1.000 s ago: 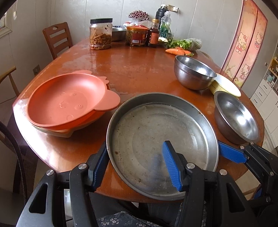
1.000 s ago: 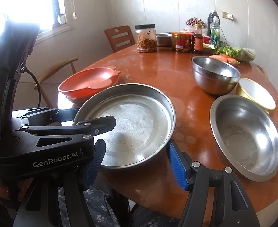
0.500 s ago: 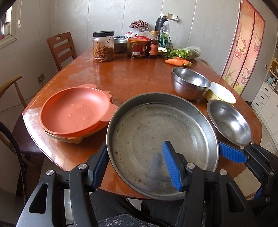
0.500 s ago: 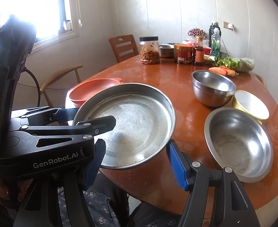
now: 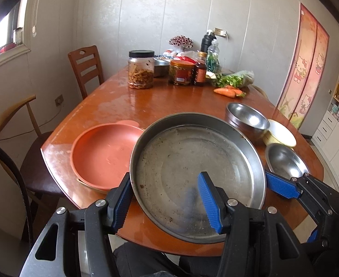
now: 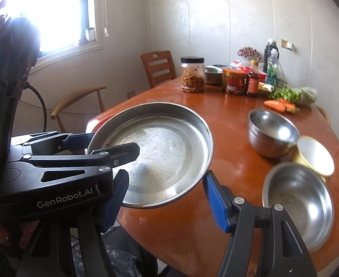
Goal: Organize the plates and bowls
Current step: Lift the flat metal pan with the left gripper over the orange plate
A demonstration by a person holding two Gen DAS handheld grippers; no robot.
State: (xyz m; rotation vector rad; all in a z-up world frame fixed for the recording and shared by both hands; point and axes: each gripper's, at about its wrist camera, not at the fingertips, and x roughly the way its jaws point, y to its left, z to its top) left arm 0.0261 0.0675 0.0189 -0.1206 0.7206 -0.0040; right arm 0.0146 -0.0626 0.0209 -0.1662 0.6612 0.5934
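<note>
the big steel pan (image 5: 197, 175) is held up off the wooden surface (image 5: 127, 106), tilted, with its near rim hanging out past the surface's front edge. the left gripper (image 5: 167, 198) pinches the pan's near-left rim: one blue finger sits outside the wall and the other inside on the pan floor. the right gripper (image 6: 167, 196) has its fingers spread on either side of the pan's near-right rim; its left pad (image 6: 115, 195) lies against the rim, while its right pad stands clear of the pan, so it is not clamping.

to the left of the pan the orange plates (image 5: 102, 154) sit stacked near the surface's left edge, the pan's rim overlapping them in the left wrist view. to the right, close together near the right edge, are a deep steel bowl (image 6: 271, 133), a yellow bowl (image 6: 314, 154) just beside it, and a shallow steel bowl (image 6: 301, 205) nearest the front.

the middle of the surface, beyond the pan, is bare wood. a jar (image 5: 141, 69), bottles (image 5: 200, 70), greens (image 5: 231, 79) and carrots (image 5: 227, 91) crowd the far end by the wall. a wooden chair (image 5: 86, 67) stands at the far-left corner.
</note>
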